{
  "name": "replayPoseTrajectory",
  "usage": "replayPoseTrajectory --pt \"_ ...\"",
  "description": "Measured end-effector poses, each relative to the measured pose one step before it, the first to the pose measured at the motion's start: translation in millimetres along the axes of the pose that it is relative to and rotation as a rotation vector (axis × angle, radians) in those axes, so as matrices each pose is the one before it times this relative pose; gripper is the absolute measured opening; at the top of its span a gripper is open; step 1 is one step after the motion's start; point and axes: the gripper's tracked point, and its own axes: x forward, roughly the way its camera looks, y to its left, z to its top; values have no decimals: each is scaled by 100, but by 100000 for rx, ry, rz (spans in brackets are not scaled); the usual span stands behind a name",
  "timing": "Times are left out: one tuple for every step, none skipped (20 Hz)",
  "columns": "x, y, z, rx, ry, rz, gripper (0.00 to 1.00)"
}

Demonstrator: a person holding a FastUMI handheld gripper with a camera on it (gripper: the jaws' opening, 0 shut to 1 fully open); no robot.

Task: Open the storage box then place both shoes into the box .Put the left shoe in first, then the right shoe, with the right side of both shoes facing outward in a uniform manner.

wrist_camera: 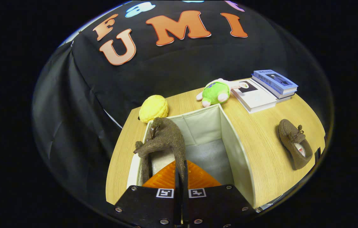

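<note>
storage box [229, 139] open, shoe [166, 139] hanging inside | jaws pinching shoe | second shoe [294, 144] on table [261, 126]

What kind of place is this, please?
Likely a staged booth: a wooden table before a black cloth wall, with an open storage box, plush toys and books. The gripper holds one brown shoe over the box.

I am working in a recording booth dressed up like a home corner: black cloth [80, 95] hangs as the wall behind a pale wood counter [261, 133], which carries household bits such as a green plush toy [216, 92], a yellow plush ball [153, 108] and stacked books [266, 88].
</note>
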Motion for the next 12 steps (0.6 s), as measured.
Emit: replayPoseTrajectory --pt "46 502 -777 -991 2360 1612 3" --pt "125 665 -518 -830 2283 2471 4" --pt "-380 375 -111 -1072 520 1914 23" --pt "21 -103 232 -1679 -993 -356 42" --pt "-159 -262 197 -2517 -1552 -1165 61" --pt "155 -174 305 -2005 -1225 -442 80" --pt "-471 -15 -144 -1094 -599 328 99" --pt "-142 15 40 -309 -580 802 99" --pt "-116 -207 202 -93 -666 258 99" --pt "-149 -196 301 -530 -646 222 99" --pt "-198 -306 363 -824 -932 -66 99" --pt "-232 -120 421 -1205 -974 381 99"
